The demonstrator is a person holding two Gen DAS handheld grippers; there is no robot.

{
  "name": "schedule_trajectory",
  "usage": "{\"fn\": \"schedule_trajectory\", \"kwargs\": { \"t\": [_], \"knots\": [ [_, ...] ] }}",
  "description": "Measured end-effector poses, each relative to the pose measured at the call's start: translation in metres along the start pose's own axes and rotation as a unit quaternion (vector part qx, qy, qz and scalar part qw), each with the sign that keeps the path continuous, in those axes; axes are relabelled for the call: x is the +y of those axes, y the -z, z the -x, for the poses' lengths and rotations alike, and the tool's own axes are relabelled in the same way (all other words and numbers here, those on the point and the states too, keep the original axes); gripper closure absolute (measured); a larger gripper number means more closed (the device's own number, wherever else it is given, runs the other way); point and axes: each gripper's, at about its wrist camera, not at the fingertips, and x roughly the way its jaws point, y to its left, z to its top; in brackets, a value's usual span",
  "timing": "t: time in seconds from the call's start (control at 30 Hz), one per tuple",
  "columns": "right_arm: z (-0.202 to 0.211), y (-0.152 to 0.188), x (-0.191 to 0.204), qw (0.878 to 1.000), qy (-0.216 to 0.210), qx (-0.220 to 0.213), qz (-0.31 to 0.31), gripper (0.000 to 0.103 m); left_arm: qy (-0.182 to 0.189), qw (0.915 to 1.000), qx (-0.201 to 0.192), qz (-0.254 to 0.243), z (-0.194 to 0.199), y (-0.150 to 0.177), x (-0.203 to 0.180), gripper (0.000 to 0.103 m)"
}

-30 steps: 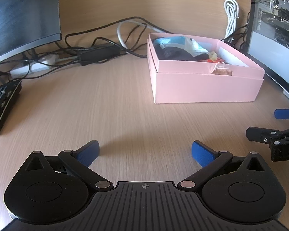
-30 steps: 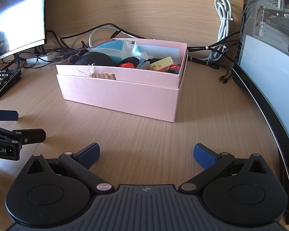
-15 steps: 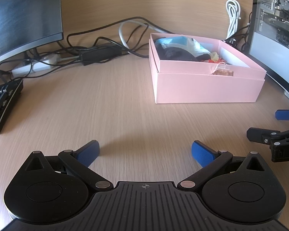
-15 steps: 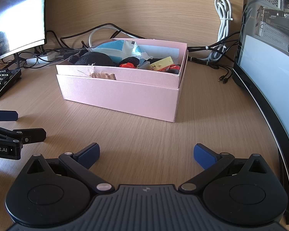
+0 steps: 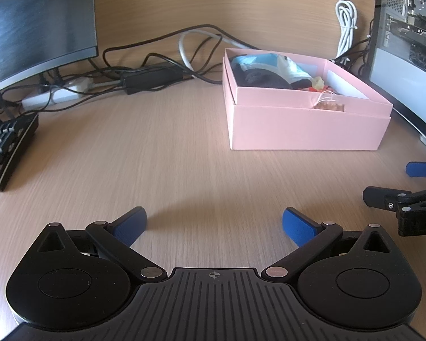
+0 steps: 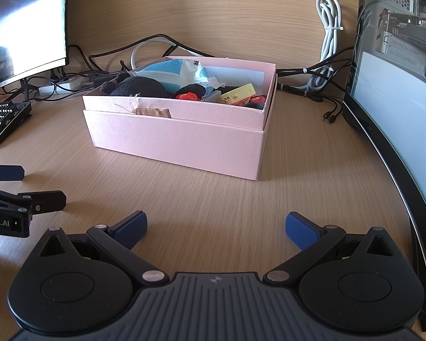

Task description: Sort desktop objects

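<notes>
Hovering, left gripper (image 5: 214,224): blue pads spread wide, nothing held, low over the pale wood-grain desk (image 5: 162,153).
Right gripper (image 6: 215,226): blue pads equally wide apart, empty, just beside the left one.
Pink cardboard box (image 6: 181,139): farther back, lidless, on the desk between the 2 monitors.
Contents: black plush toy (image 6: 139,86), blue-white packet (image 6: 173,72), yellow block (image 6: 238,93), red piece (image 6: 189,96).
Black keyboard (image 5: 7,145): far left.

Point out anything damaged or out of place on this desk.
The pink box has a torn patch on its near rim, with frayed threads and brown card showing. Its contents are piled loosely. Nothing else stands out.
</notes>
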Motion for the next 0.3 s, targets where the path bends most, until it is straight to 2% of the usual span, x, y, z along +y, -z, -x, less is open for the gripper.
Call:
{"fn": "schedule_trajectory", "kwargs": {
  "t": [0.3],
  "knots": [
    [0.0,0.0001,0.0,1.0,0.0,0.0,0.0,0.0,0.0,1.0,-0.002,0.001,0.0006,0.001,-0.0009,0.0]
  ]
}}
